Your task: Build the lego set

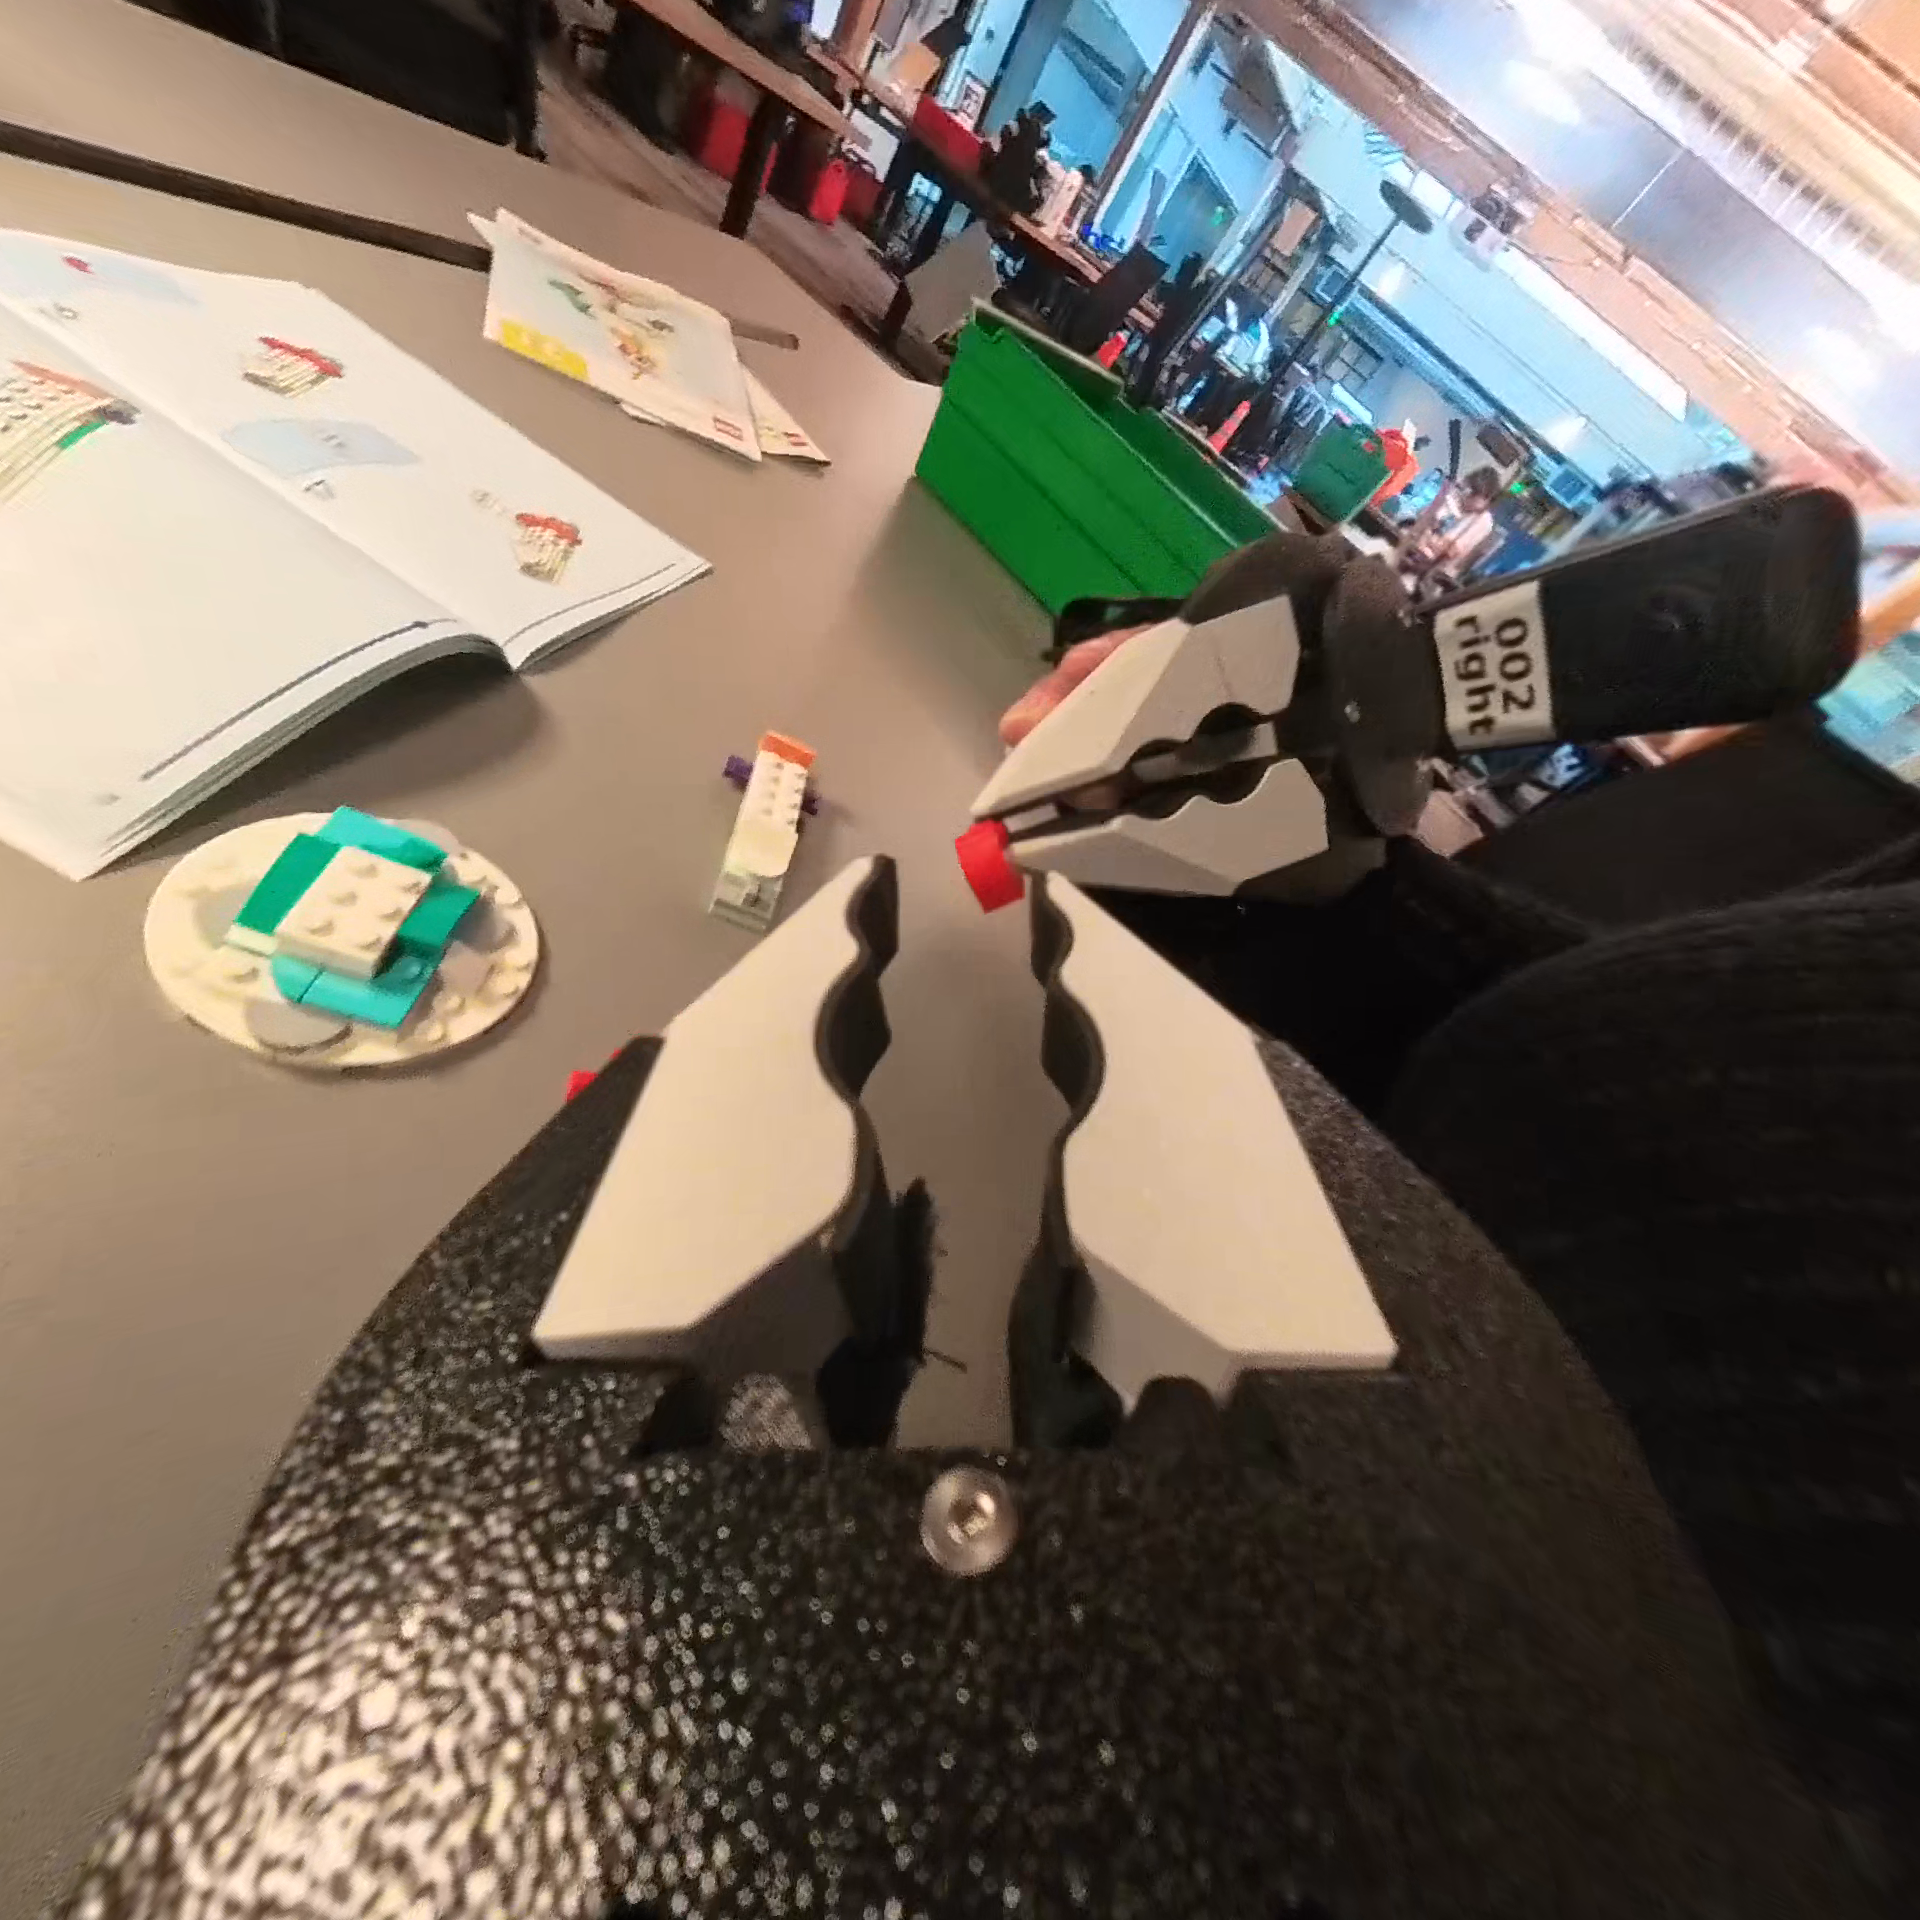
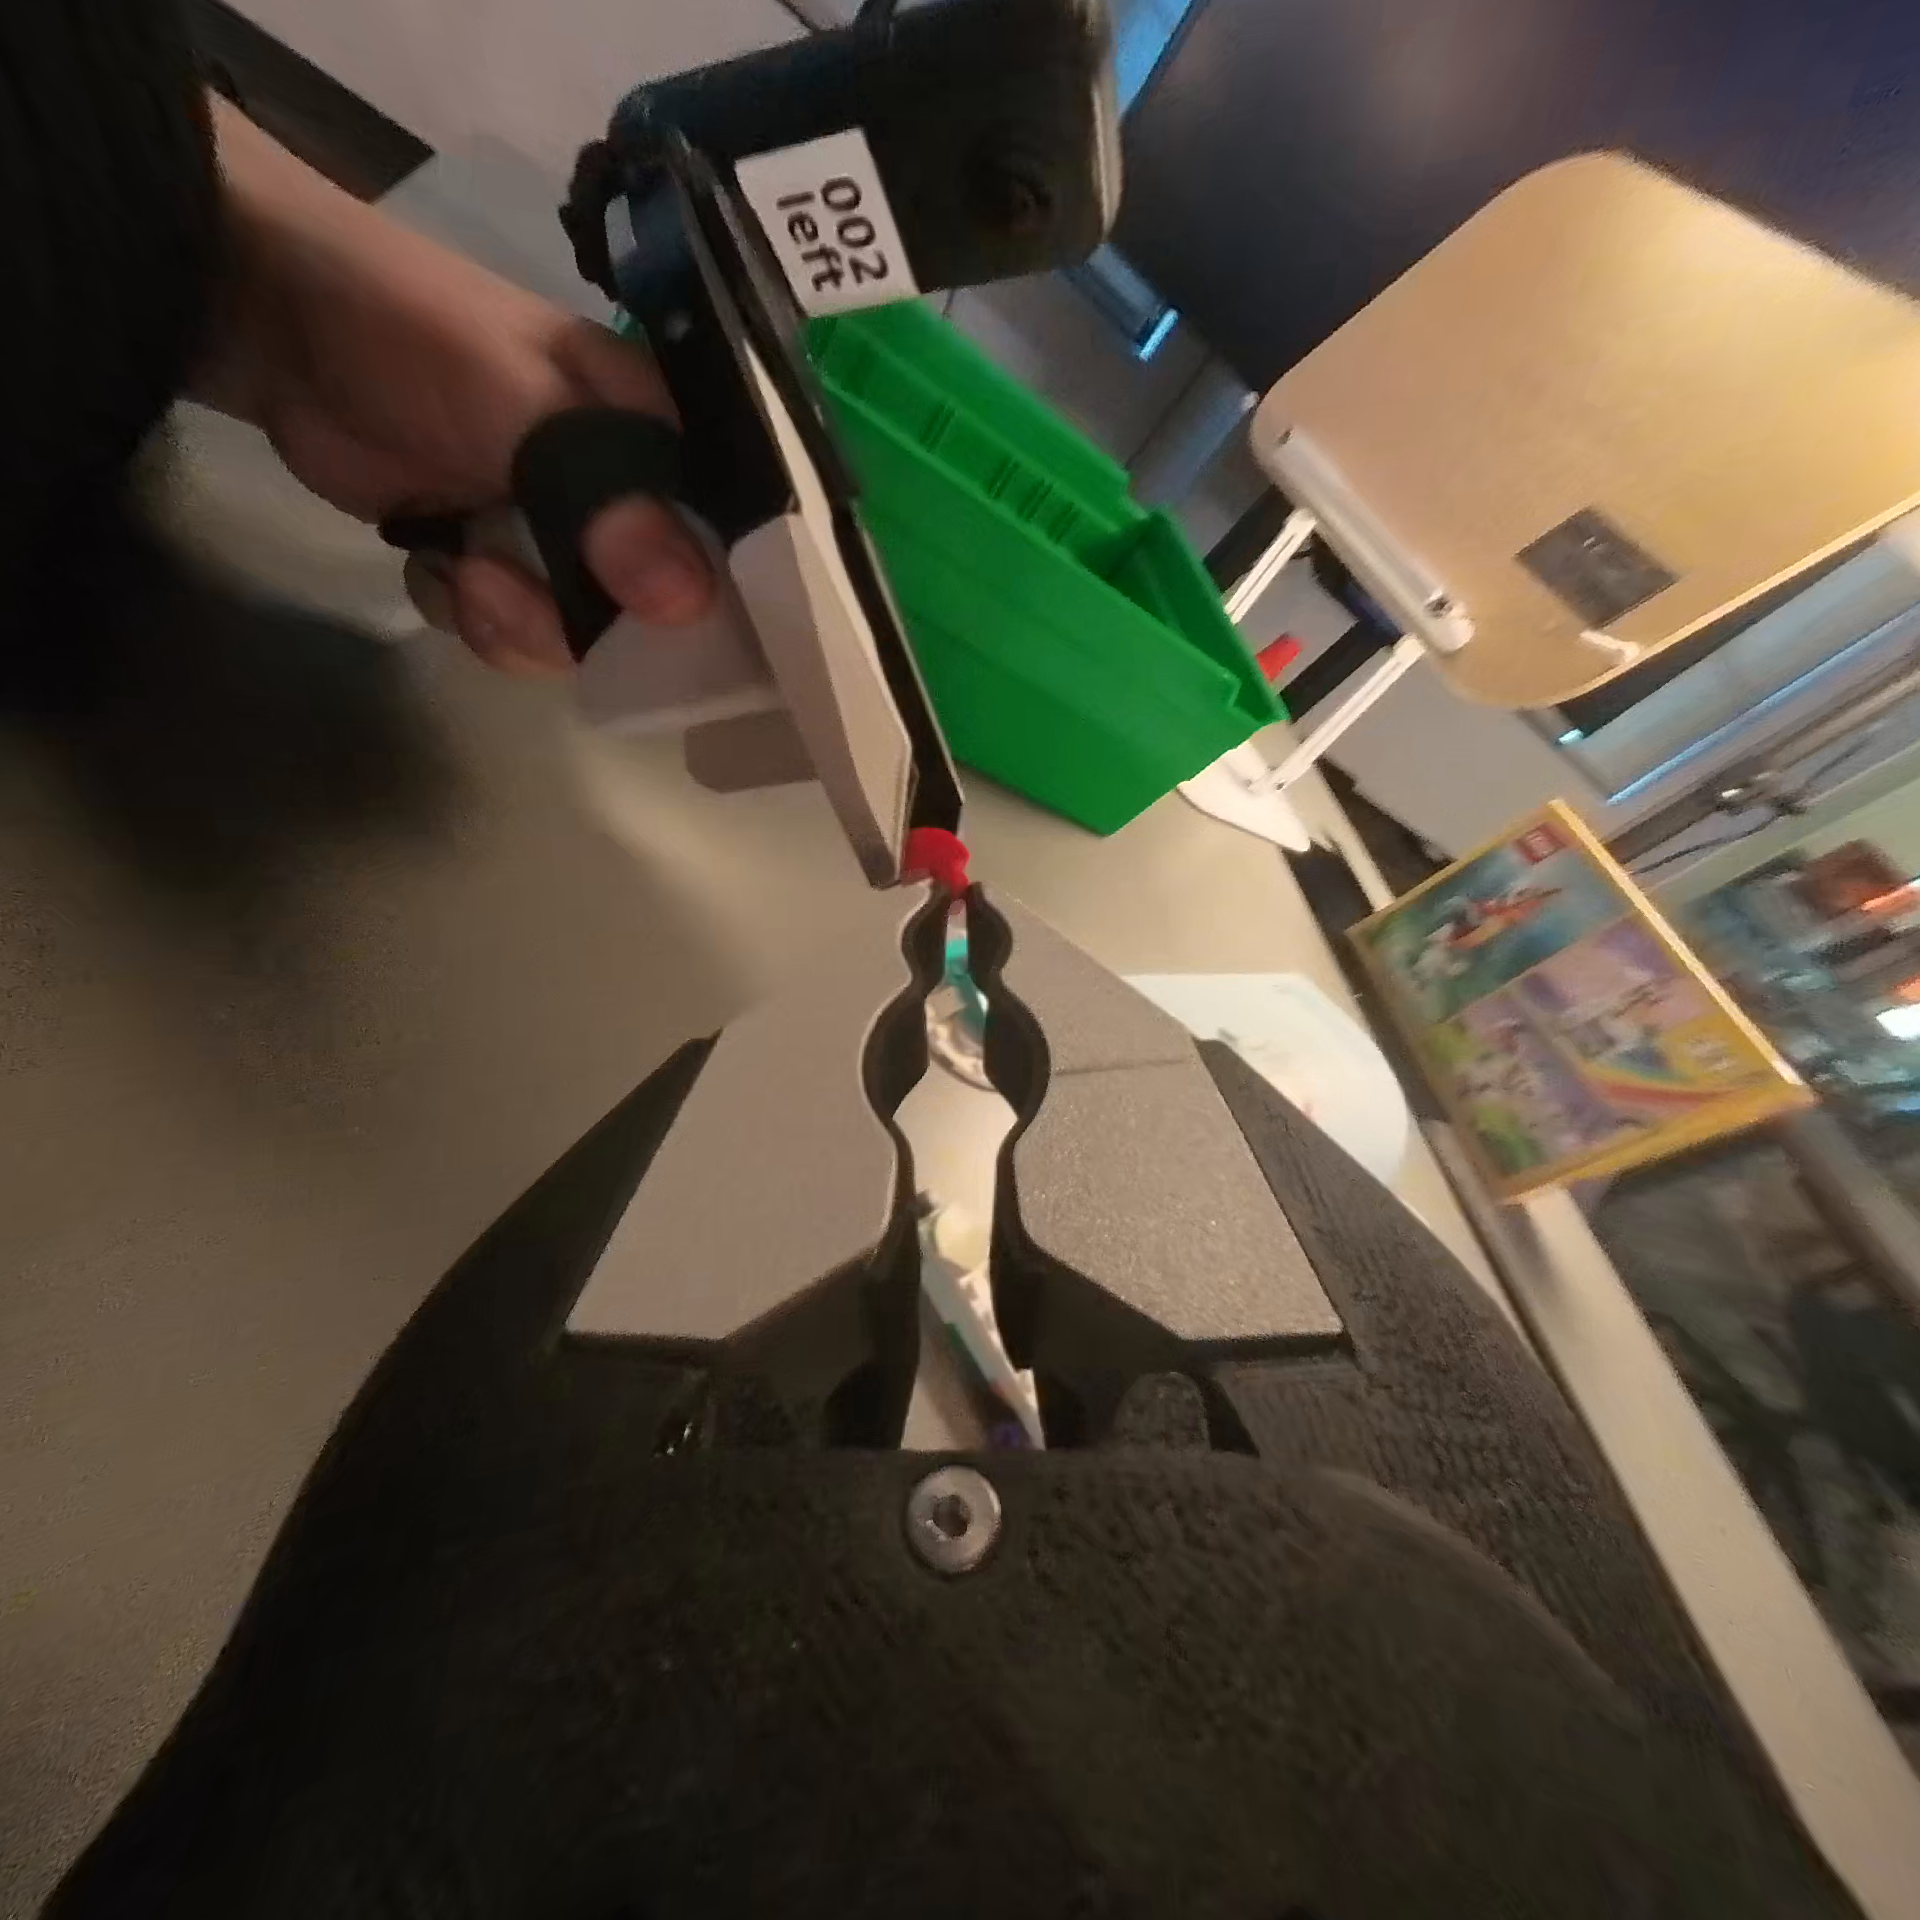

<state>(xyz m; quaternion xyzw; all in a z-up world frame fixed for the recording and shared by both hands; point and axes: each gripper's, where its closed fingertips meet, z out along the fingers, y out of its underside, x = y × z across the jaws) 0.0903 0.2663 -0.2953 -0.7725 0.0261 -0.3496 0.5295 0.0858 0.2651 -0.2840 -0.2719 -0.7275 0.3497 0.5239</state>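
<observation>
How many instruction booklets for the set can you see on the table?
3. One open booklet lies at the left, beside the round white plate. Two closed booklets lie stacked farther back, near the green bin. More may be hidden underneath.

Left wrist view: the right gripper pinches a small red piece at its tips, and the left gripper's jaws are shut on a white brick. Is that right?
Not quite. The left gripper holds nothing: the left wrist view shows its jaws apart, with bare table between them. The right gripper does pinch the small red piece at its tips.
</observation>
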